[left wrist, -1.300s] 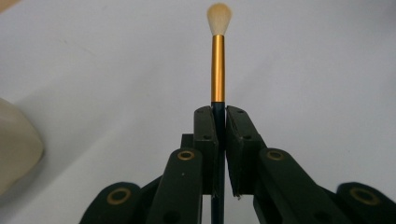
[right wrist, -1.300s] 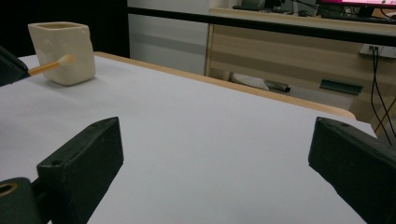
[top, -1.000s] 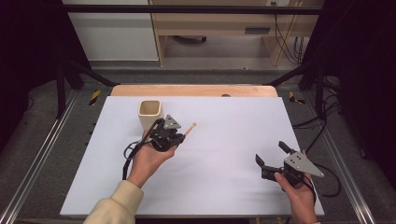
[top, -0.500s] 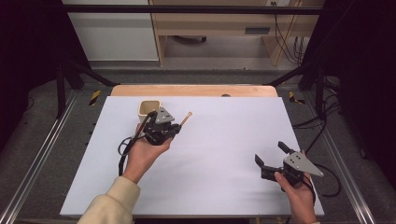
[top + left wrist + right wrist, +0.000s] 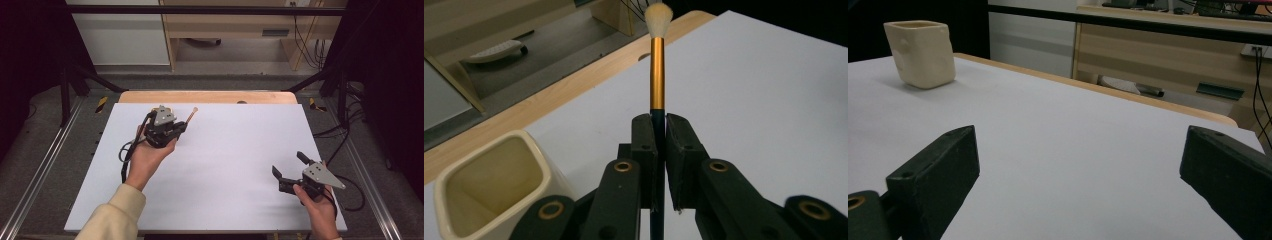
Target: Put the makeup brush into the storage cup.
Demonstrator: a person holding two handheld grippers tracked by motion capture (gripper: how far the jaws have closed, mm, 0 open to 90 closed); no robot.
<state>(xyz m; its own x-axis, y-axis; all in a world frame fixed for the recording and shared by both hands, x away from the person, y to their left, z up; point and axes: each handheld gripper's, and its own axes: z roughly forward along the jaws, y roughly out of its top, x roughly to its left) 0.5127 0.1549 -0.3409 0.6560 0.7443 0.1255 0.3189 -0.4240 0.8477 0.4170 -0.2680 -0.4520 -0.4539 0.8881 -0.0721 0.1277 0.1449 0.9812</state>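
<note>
Pinching a brush (image 5: 657,75) in my left claw (image 5: 657,150), right beside the cream cup (image 5: 489,192).
Right claw (image 5: 292,170) sits spread wide, well apart from that cup.

Left gripper (image 5: 181,127): black body; grey three-cornered plate on top with small dark screw holes.
Left jaws: two flat black pads on black link arms; brass-coloured rivet rings at the joints, seen in the left gripper view.
Left cable: black, loops from the gripper's rear along the wrist.
Left sleeve (image 5: 112,215): pale cream knit, ribbed cuff at the wrist.
Right gripper (image 5: 289,167): black body; grey three-cornered plate with dark screws.
Right jaws: blocky matt black pads, a small hole in each, seen in the right gripper view.
Right cable: black, trails off behind the hand.
Right wrist: bare, no sleeve in frame.
</note>
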